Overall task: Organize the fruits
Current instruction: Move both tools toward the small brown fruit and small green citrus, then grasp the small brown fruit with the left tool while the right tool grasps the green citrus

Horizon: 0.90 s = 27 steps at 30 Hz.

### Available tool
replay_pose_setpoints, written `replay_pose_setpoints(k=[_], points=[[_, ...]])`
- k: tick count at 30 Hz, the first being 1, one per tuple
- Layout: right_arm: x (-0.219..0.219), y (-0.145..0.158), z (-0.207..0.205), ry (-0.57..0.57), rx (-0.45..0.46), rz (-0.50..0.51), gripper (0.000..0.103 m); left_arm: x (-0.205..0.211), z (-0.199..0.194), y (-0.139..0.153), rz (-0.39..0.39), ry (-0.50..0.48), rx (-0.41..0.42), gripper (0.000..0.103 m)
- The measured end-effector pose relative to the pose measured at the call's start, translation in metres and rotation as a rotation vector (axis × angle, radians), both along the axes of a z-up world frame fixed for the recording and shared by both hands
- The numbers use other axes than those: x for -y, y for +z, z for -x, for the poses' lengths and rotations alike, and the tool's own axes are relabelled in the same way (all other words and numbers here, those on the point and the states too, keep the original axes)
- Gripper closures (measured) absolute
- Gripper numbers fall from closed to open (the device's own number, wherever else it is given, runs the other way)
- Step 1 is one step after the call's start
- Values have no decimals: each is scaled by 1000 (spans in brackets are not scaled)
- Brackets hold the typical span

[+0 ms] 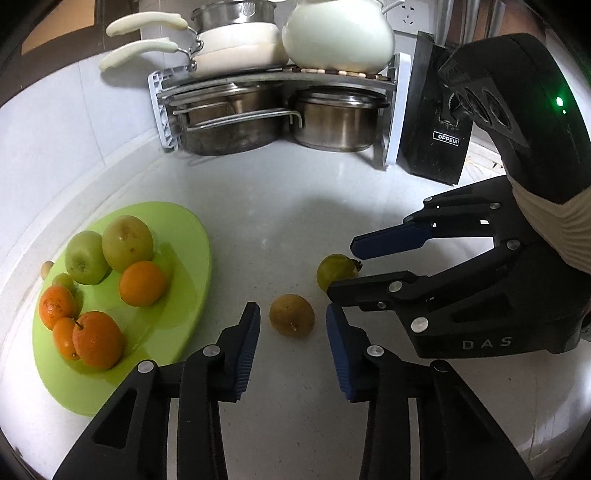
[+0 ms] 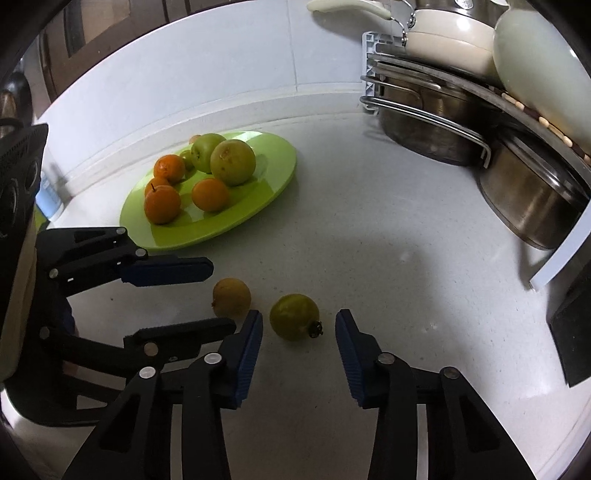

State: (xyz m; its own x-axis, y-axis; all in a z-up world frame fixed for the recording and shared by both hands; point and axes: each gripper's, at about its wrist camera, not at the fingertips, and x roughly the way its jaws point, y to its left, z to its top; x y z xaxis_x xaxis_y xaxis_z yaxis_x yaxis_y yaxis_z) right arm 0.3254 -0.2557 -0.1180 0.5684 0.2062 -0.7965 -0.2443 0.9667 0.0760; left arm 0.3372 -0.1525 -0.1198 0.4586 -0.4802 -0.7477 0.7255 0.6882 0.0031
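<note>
Lying on the white counter (image 1: 288, 192), two loose fruits are the nearest things to the green plate (image 1: 184, 295). The brownish-yellow fruit (image 1: 291, 315) sits just beside the plate's near edge, and the greenish fruit (image 1: 337, 272) with a dark dried calyx lies a little farther from the plate, close to the first but not touching it.

The left gripper (image 1: 291, 347) is lowered over the brownish-yellow fruit. Its blue pads stand on both sides of the fruit with a gap on each side, so the jaws are partly open and hold nothing. The right gripper (image 2: 299, 345) is in the same posture around the greenish fruit: the fruit is between the pads, but they do not press it.

On the plate rest a few oranges (image 1: 142, 283), a green apple (image 1: 85, 257) and a larger yellow-green fruit (image 1: 127, 243). Far from the plate, in the corner, a rack (image 1: 162, 107) carries steel pots (image 1: 338, 120) and white cookware (image 1: 338, 35).
</note>
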Motion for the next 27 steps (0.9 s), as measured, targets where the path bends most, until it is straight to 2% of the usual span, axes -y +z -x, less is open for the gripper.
replay_pose_setpoints(k=[3,8,19,27], points=[[0,-3,-3,1,-12,-8,66,0,-3,-1,4,-3,-15,68],[-2,-5,-5,8,-21,-3,71,1,-5,-2,9,-7,-26,76],[-4,-2,-4,-4,-11,0,73,-8,-3,9,49,34,-31,77],[-13,22,-1,-11,54,-21,73,-36,-1,36,92,115,4,77]])
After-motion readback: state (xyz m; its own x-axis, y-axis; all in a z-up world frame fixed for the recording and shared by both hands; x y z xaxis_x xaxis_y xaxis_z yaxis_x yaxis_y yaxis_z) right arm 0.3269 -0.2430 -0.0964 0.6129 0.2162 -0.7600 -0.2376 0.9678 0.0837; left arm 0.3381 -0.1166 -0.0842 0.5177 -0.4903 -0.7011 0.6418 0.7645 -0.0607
